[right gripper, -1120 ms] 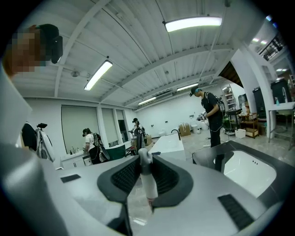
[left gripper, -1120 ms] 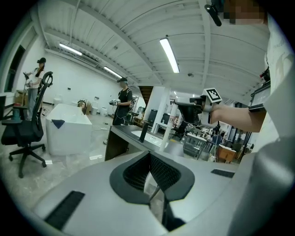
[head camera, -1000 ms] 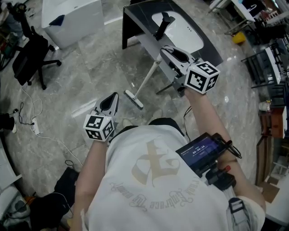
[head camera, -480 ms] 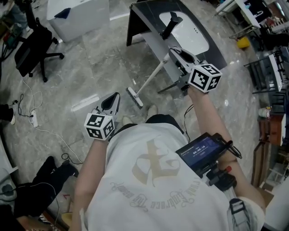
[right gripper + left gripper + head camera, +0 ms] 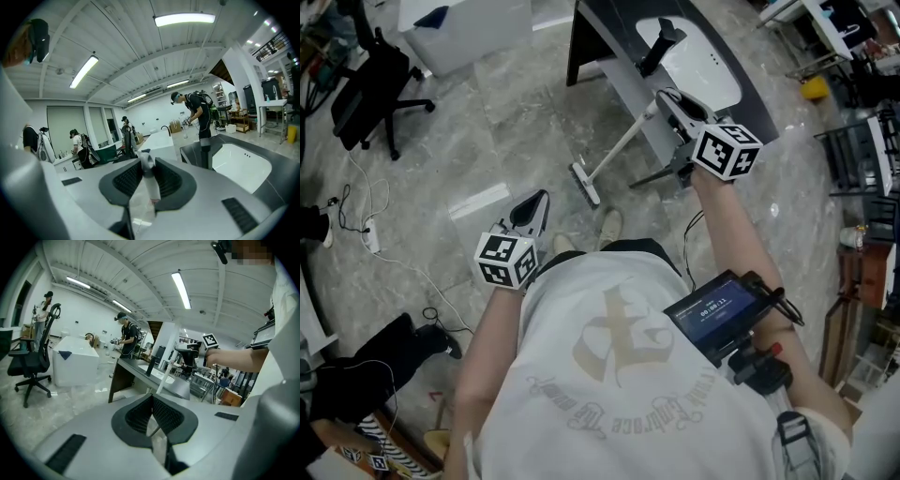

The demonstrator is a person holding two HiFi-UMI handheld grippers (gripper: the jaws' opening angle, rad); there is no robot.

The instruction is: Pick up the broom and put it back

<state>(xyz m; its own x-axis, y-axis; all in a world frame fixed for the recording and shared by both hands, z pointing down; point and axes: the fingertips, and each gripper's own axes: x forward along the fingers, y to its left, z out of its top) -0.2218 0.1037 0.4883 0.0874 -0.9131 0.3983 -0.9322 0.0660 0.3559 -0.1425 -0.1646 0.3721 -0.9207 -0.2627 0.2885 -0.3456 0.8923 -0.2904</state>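
The broom has a long white handle (image 5: 623, 141) and a narrow head (image 5: 585, 184) resting on the grey floor. It leans up toward the dark counter (image 5: 609, 66). My right gripper (image 5: 664, 97) is shut on the top of the handle, and the white handle (image 5: 147, 183) stands between its pads in the right gripper view. My left gripper (image 5: 538, 199) hangs low in front of me, shut with nothing in it. In the left gripper view its jaws (image 5: 151, 397) meet at the tips, and the handle (image 5: 166, 374) slants beyond them.
The counter carries a white sink basin (image 5: 698, 66) and a black faucet (image 5: 661, 42). A white box (image 5: 469, 23) and a black office chair (image 5: 366, 84) stand at the far left. Cables (image 5: 370, 248) trail over the floor. Racks (image 5: 867, 141) line the right side.
My right gripper has carried the broom handle closer to the counter and a little lower, and the broom head has shifted with it. The left gripper has stayed where it was.
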